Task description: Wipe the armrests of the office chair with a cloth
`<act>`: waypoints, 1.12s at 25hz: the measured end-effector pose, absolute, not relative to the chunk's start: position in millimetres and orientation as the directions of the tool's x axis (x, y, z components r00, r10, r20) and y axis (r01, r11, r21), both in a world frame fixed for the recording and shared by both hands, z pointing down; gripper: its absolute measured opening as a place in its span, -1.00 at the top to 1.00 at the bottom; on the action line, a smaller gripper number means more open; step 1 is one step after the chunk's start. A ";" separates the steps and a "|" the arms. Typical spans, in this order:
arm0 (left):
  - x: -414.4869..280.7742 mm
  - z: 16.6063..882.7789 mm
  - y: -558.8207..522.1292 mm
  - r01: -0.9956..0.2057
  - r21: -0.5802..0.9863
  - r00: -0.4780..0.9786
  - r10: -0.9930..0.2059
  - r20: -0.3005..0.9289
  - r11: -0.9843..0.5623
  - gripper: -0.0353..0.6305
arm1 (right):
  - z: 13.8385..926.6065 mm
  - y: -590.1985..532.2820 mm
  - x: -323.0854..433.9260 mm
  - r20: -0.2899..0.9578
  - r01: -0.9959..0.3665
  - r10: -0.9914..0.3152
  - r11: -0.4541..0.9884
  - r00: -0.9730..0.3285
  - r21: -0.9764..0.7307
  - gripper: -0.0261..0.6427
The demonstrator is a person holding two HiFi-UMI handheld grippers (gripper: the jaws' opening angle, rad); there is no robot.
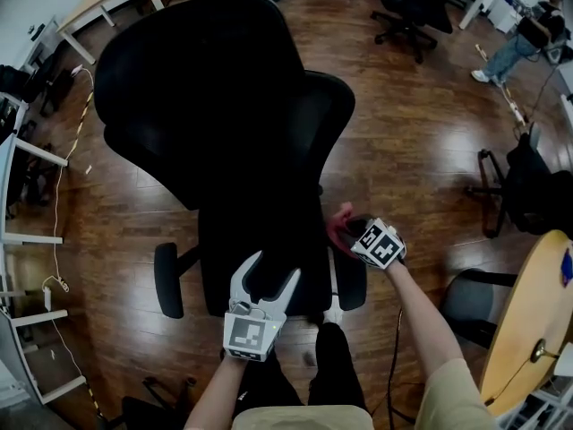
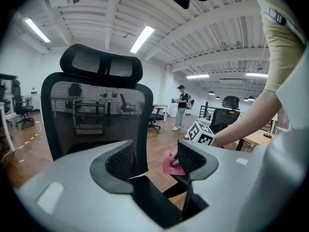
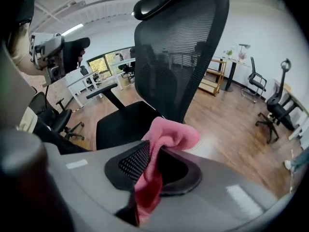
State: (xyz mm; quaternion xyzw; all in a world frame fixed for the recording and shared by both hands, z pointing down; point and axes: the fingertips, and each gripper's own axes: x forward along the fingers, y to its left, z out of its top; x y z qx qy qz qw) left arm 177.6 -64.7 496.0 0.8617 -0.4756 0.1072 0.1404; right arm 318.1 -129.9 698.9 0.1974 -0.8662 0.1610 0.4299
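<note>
Right gripper [image 3: 155,164] clamped on pink cloth [image 3: 166,137], centre-right in head view at office chair [image 1: 224,106] armrest [image 1: 351,283]; left gripper [image 1: 274,270] lower centre, jaws apart, empty

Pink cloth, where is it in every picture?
Head view: pink cloth, just right of middle.
Left gripper view: pink cloth, low, just right of middle.
Right gripper view: bottom middle, pinched in the right tongs.
Shared landmark: the black office chair.
</note>
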 end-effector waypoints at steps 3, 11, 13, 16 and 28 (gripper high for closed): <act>176.2 501.7 -66.6 -0.856 0.139 0.513 -0.791 0.332 -0.497 0.09 | 695.1 -101.3 316.1 0.799 -0.442 -0.182 0.890 -0.573 -0.114 0.73; 195.8 510.1 -64.3 -0.845 0.151 0.532 -0.774 0.344 -0.514 0.09 | 690.0 62.9 325.7 0.780 -0.342 -0.045 0.913 -0.625 -0.221 0.73; 197.7 510.6 -65.4 -0.847 0.165 0.529 -0.772 0.353 -0.505 0.09 | 691.7 104.2 326.0 0.787 -0.293 0.027 0.920 -0.616 -0.260 0.73; 199.9 511.0 -64.9 -0.847 0.177 0.530 -0.773 0.349 -0.501 0.09 | 701.2 148.5 332.1 0.792 -0.259 0.116 0.908 -0.600 -0.329 0.73; 188.9 513.7 -57.1 -0.858 0.175 0.512 -0.780 0.359 -0.483 0.09 | 652.5 -107.1 343.2 0.679 -0.541 -0.306 0.826 -0.667 -0.158 0.73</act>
